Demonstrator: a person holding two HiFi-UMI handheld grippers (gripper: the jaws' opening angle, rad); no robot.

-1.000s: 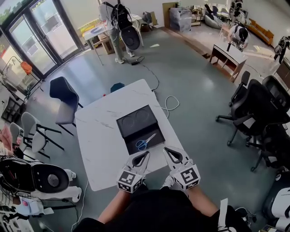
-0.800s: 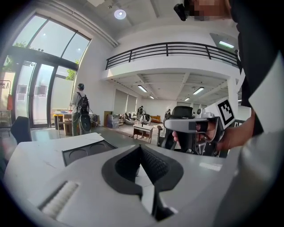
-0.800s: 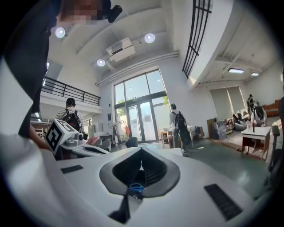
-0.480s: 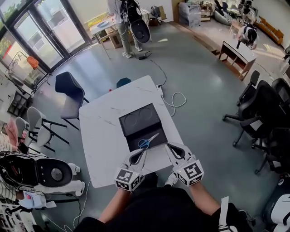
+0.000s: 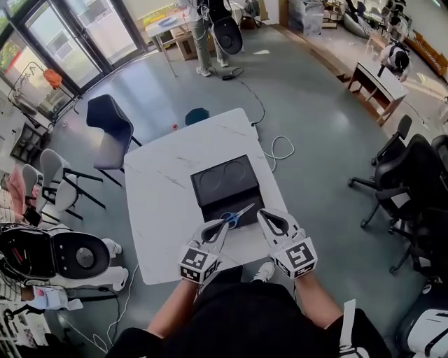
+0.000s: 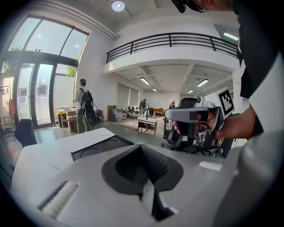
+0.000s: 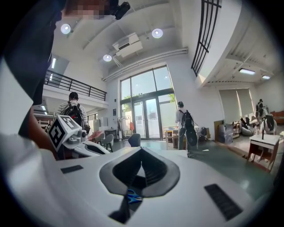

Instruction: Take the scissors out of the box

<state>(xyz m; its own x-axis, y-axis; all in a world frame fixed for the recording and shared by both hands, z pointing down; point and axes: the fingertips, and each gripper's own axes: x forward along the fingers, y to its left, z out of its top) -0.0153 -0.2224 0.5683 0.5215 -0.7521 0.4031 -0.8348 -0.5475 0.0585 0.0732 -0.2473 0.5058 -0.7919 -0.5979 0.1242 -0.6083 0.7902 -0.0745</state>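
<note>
An open black box (image 5: 210,204) lies on the white table (image 5: 161,203), its lid (image 5: 225,180) with two round recesses folded back on the far side. Blue-handled scissors (image 5: 233,217) rest in the near half, blades pointing to the far right. My left gripper (image 5: 224,224) is shut and empty, its tip right beside the scissors' handles. My right gripper (image 5: 260,214), also shut and empty, hovers at the box's near right corner. In the right gripper view the blue scissors (image 7: 132,195) peek through the gap below the closed jaws. The left gripper view shows the lid (image 6: 104,145) ahead.
A dark chair (image 5: 110,133) stands at the table's far left, and pale chairs (image 5: 49,182) sit further left. Black office chairs (image 5: 413,182) crowd the right. A white cable (image 5: 278,148) loops on the floor. A person with a backpack (image 5: 217,21) stands far off.
Both grippers have moved forward over the table's near edge up to the box. The left tip has come close to the scissors' handles. Both stayed shut.
</note>
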